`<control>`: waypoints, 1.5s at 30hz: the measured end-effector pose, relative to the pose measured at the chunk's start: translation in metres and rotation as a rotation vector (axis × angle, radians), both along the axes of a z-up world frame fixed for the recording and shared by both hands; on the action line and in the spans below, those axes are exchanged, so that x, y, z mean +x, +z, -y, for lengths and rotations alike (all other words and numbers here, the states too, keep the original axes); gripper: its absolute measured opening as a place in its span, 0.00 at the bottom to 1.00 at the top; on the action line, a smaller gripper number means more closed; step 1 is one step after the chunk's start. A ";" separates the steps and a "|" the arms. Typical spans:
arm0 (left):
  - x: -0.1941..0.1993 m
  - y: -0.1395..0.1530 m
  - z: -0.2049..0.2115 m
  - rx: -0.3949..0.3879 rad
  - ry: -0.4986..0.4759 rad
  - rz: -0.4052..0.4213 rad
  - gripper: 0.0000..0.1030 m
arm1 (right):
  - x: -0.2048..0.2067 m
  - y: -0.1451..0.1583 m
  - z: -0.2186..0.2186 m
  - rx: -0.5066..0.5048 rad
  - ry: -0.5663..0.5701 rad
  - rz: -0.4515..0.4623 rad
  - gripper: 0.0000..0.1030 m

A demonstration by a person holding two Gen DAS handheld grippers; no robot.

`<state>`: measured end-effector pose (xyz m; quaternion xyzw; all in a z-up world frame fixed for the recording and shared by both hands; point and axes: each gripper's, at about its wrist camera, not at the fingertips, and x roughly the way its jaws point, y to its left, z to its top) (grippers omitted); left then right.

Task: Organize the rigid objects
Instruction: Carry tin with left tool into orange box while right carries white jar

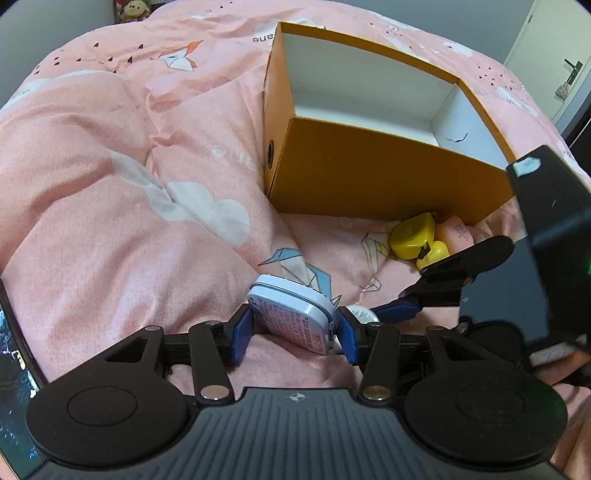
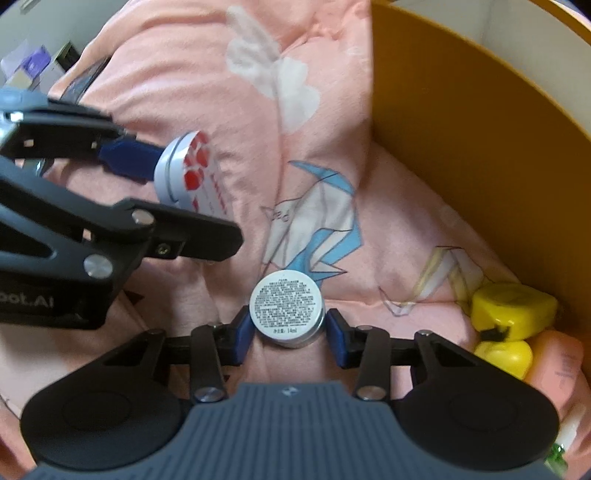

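Note:
My left gripper [image 1: 293,330] is shut on a white rectangular tin [image 1: 293,317] with red print, held just above the pink quilt. The tin also shows in the right wrist view [image 2: 188,173]. My right gripper [image 2: 288,332] is shut on a small round silver tin [image 2: 287,312] with a printed label; a sliver of it shows in the left wrist view [image 1: 364,314]. The open orange box [image 1: 369,173] with a white inside stands beyond both grippers. Yellow objects [image 1: 413,236] and a pink tube [image 1: 456,232] lie against the box's near wall.
The pink quilt [image 1: 110,184] with cloud and origami prints covers the bed. The right gripper's body [image 1: 546,229] fills the right side of the left wrist view. A door [image 1: 554,62] is at the far right. A stuffed toy [image 1: 135,9] sits at the far edge.

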<state>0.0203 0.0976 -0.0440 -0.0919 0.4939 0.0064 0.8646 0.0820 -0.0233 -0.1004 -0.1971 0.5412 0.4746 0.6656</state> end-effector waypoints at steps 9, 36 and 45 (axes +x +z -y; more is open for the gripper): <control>0.008 0.019 0.020 -0.006 -0.055 0.082 0.53 | 0.023 0.045 0.042 0.069 -0.160 0.063 0.41; 0.165 0.064 0.026 -0.092 -0.225 0.190 0.53 | 0.139 0.133 0.108 0.130 -0.496 0.263 0.41; 0.216 0.022 0.040 0.018 -0.212 -0.012 0.53 | 0.165 0.093 0.086 0.069 -0.453 0.239 0.41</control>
